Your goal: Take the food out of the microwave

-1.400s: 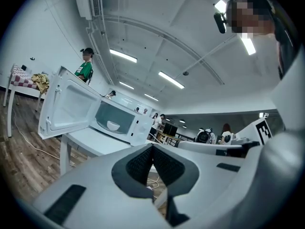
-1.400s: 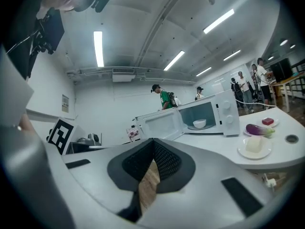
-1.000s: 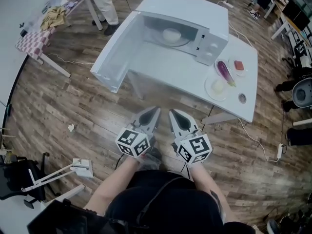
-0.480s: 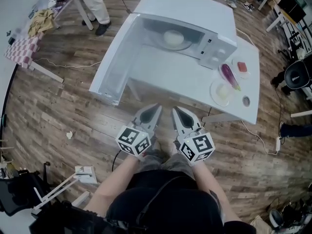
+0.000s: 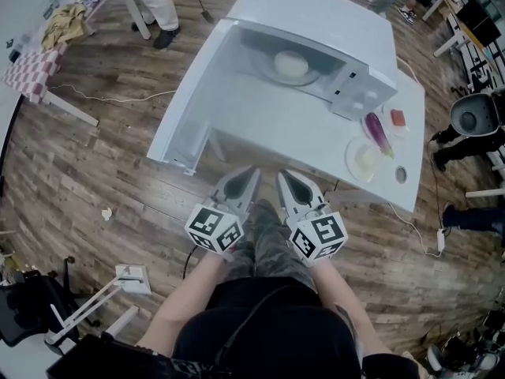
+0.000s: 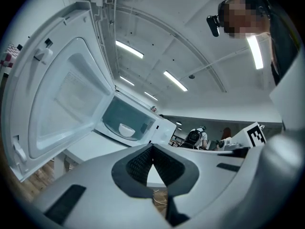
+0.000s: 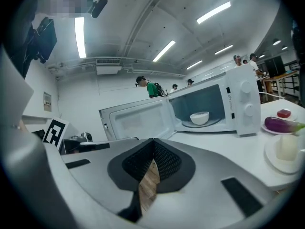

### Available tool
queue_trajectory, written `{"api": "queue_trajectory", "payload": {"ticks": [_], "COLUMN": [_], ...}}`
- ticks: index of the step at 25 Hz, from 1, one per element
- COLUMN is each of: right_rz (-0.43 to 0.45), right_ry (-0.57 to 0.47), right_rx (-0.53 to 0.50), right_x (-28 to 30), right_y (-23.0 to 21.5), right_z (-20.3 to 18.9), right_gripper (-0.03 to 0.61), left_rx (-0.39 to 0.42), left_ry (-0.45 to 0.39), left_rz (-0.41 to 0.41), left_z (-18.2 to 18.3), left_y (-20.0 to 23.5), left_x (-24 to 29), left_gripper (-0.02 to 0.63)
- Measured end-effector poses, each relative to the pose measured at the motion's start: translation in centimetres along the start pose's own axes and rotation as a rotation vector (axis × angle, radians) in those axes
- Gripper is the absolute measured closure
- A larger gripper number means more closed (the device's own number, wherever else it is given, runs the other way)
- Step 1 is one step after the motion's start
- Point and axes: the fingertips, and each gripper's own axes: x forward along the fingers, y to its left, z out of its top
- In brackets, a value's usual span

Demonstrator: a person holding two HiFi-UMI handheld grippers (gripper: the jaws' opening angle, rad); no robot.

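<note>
L gripper [image 5: 251,172]: jaws closed tip to tip, nothing betw. them; held over floor [image 5: 95,172], short of table edge
R gripper [image 5: 282,174]: jaws closed as well, empty; just beside L gripper, both pointing toward table
Microwave [image 5: 319,18]: white, sits on white table [image 5: 268,125]; door [image 5: 185,101] swung wide open, on the left in head view
Food: white bowl [image 5: 290,64] on turntable inside cavity, well apart from both grippers; contents not visible
Beside microwave, R side of table: purple eggplant [image 5: 377,131] on a plate; pale block [image 5: 365,159] on a 2nd plate, poss. butter or tofu, too small to tell; red item [image 5: 397,118]; small dark dish [image 5: 400,174] near table edge
Bkgd: person's legs [image 5: 162,6] top left, by a side table [image 5: 35,69] w/ checked cloth
</note>
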Motion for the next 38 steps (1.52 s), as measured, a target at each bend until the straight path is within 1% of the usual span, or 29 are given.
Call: {"api": "queue_trajectory", "payload": {"ticks": [3, 9, 19, 29, 38], "right_rz": [0.014, 0.013, -0.008, -0.023, -0.022], "right_ry": [-0.004, -0.02, -0.013, 0.002, -0.008], "right_rx": [-0.011, -0.024, -0.023, 0.003, 0.022], "right_x": [1.4, 3.7, 5.9, 7.7, 9.4], "right_y": [-0.5, -2.0, -5.5, -9.1, -12.2], "right_z": [0.7, 2.4, 3.8, 4.0, 4.6], "right_gripper": [0.56, 0.56, 0.56, 0.56, 0.56], "left_rx": [0.005, 0.021, 0.027, 0.014, 0.022], "left_ry": [-0.006, -0.001, 0.023, 0.047, 0.067], "left_rz": [0.005, -0.005, -0.028, -0.017, -0.002], "left_z": [0.7, 2.0, 2.8, 2.5, 2.4], "left_y": [0.9, 2.1, 3.2, 4.5, 5.7], "left_x": [0.9, 3.7, 8.8, 12.3, 15.5], "left_gripper": [0.603, 0.603, 0.603, 0.603, 0.603]}}
